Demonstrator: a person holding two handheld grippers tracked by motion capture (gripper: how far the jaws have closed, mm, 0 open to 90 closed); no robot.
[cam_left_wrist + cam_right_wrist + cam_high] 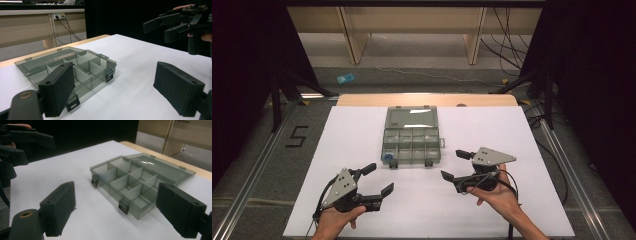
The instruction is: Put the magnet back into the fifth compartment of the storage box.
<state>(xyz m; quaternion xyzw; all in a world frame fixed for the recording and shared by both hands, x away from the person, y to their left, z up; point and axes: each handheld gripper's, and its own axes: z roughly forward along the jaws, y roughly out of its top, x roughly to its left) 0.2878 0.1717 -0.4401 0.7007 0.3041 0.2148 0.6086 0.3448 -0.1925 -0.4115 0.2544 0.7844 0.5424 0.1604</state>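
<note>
Two grippers, left gripper [375, 178] and right gripper [457, 165], hovered wide open and empty near the desk's front edge, flanking the opened compartment box [412, 145], seemingly poised to reach in.

One obstacle is presented on the white bench [492, 135]: a smoky compartment box [411, 146], lid laid open flat behind it, at mid-bench. Bare surface is left to its left, to its right and in front, where the left gripper [378, 179] and right gripper [455, 164] are held apart, jaws spread.

"5" on floor [297, 135], left
</note>
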